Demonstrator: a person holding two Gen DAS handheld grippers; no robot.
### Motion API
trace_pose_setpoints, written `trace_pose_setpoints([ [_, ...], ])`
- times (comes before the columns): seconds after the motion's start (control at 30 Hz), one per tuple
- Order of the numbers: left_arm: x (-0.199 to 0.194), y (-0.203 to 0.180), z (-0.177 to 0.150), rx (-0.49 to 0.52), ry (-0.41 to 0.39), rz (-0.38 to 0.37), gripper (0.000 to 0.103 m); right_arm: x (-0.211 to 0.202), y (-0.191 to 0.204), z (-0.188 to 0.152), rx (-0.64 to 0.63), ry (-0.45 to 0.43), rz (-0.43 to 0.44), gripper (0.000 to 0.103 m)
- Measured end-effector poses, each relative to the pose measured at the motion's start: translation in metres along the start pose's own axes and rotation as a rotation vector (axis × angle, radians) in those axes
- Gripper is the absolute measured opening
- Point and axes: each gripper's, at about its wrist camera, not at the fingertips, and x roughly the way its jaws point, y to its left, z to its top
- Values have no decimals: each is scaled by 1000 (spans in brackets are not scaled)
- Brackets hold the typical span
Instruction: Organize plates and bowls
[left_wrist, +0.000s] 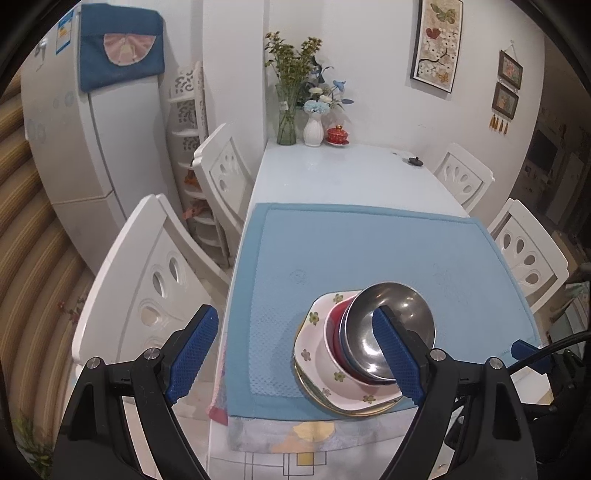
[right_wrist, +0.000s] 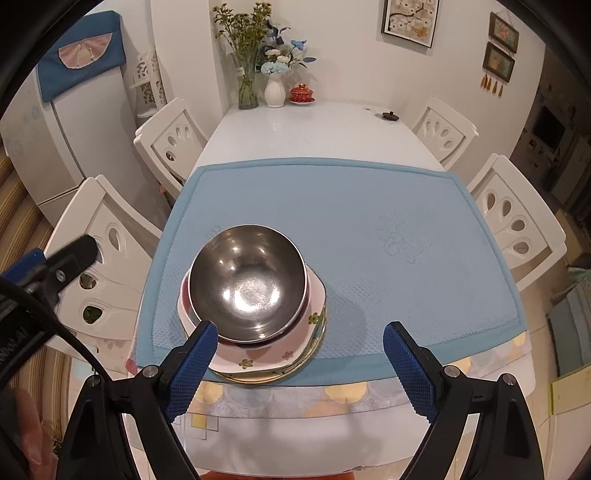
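A steel bowl (right_wrist: 247, 284) sits on top of a nested stack of bowls, with a red one (left_wrist: 338, 314) showing below it. The stack rests on a white flowered plate (right_wrist: 258, 363) over a gold-rimmed plate (left_wrist: 347, 408), near the front edge of the blue mat (right_wrist: 369, 206). The steel bowl also shows in the left wrist view (left_wrist: 391, 325). My left gripper (left_wrist: 295, 354) is open and empty, above and to the left of the stack. My right gripper (right_wrist: 299, 365) is open and empty, above the stack's front right.
The white table (right_wrist: 314, 129) carries a glass vase of flowers (right_wrist: 247, 88), a white vase (right_wrist: 275, 90), a red lidded cup (right_wrist: 302, 92) and a small dark lid (right_wrist: 389, 115) at the far end. White chairs (right_wrist: 517, 218) stand on both sides. A fridge (left_wrist: 92, 140) stands left.
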Motion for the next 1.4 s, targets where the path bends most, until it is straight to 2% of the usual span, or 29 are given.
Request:
trace_pose_setpoints([
  [0.13, -2, -7, -2, 26, -7, 6, 86, -3, -2, 0, -25, -23, -58, 90],
  [0.43, 2, -11, -4, 32, 18, -5, 86, -4, -13, 0, 0, -22, -70, 90],
  [1.4, 5, -22, -6, 45, 52, -17, 86, -6, -12, -5, 9, 3, -29, 90],
])
